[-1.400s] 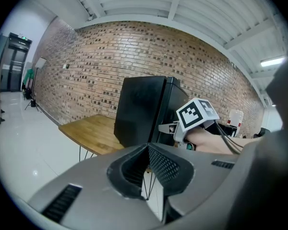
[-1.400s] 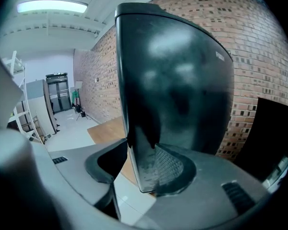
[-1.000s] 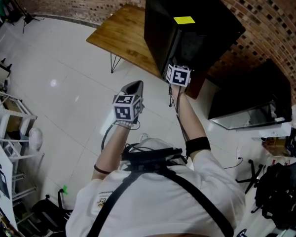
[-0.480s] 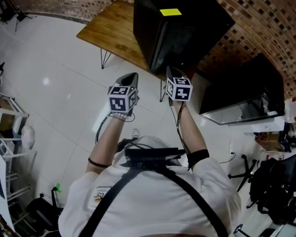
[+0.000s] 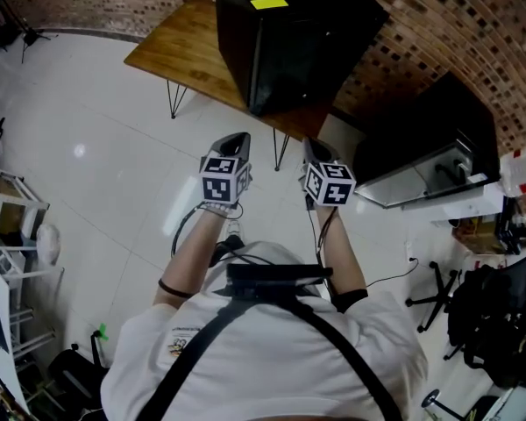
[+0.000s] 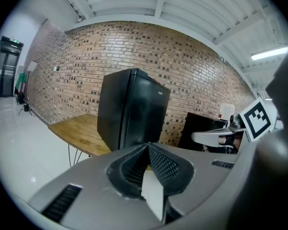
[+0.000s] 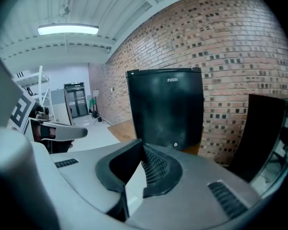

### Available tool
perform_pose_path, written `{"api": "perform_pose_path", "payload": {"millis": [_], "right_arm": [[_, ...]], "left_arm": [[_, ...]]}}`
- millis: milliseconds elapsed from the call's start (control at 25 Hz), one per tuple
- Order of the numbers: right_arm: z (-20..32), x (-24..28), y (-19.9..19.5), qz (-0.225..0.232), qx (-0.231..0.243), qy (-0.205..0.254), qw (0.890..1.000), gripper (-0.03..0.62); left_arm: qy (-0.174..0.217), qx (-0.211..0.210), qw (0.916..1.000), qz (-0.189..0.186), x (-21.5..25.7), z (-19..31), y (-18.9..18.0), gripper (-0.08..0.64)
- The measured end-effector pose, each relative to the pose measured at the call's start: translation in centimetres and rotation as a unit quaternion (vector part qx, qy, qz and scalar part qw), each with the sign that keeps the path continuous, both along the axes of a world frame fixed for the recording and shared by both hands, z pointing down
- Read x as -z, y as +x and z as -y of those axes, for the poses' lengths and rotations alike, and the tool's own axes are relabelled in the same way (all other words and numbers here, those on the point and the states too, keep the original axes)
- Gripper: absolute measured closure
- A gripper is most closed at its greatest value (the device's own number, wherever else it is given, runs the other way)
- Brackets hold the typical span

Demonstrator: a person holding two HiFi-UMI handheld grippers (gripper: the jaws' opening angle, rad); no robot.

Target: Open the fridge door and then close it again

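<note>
A wooden table (image 5: 180, 51) is seen standing by the brick wall (image 5: 438, 33). A black appliance (image 5: 421, 134) is spotted beside it, and the white floor (image 5: 88, 147) is brightly lit.

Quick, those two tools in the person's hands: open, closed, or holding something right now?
Left tool: closed, holding nothing.
Right tool: closed, holding nothing.

White T-shirt (image 5: 149, 367), black harness (image 5: 276, 279), grey left gripper (image 5: 236, 138), right gripper (image 5: 316, 144)
</note>
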State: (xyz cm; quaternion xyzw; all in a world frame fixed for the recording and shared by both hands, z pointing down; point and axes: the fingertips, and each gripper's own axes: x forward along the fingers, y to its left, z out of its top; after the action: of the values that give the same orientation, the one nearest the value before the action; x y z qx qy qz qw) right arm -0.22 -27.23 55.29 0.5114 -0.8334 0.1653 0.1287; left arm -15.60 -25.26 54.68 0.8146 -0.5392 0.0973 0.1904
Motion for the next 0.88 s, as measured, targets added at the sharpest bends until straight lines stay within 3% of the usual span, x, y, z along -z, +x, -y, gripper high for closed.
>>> {"api": "perform_pose_path", "payload": {"millis": [320, 880], "right_arm": [[-5.8, -0.1, 4.4, 0.022, -0.017, 0.003, 1.000, 0.586], [-9.8, 1.3, 4.8, 0.026, -0.005, 0.020, 0.999, 0.586]], "left_arm": [[-0.004, 0.001, 1.0000, -0.001, -0.8, -6.0, 3.9, 0.560], [0.012, 0.012, 0.9999, -0.001, 0.6, -9.3, 4.6, 0.560]]}}
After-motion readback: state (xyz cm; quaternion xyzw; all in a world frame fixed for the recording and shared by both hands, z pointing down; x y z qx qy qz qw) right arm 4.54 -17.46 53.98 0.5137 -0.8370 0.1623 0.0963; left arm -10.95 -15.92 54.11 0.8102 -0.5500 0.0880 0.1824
